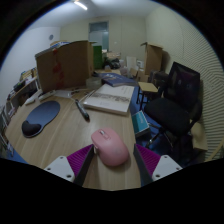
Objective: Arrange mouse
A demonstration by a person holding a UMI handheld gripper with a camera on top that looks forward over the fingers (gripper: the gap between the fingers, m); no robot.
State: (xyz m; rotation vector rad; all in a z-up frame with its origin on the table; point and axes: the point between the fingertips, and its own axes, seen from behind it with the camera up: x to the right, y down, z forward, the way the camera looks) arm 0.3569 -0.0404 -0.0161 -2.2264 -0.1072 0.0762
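Observation:
A pink computer mouse (pixel 109 146) lies on the wooden desk (pixel 65 135), just between my fingertips. My gripper (pixel 112 162) is open around it. The left magenta pad (pixel 80 158) sits close against the mouse's side, and a narrow gap shows at the right pad (pixel 147 159). The mouse rests on the desk on its own. A dark blue mouse pad (pixel 40 116) with a wrist rest lies further off to the left on the same desk.
A white keyboard-like slab (pixel 108 98) lies beyond the mouse, with a dark pen-like object (pixel 82 110) to its left. A cardboard box (pixel 62 65) stands at the back. Teal books (pixel 140 123) lie near the desk's right edge, beside a black chair (pixel 176 95).

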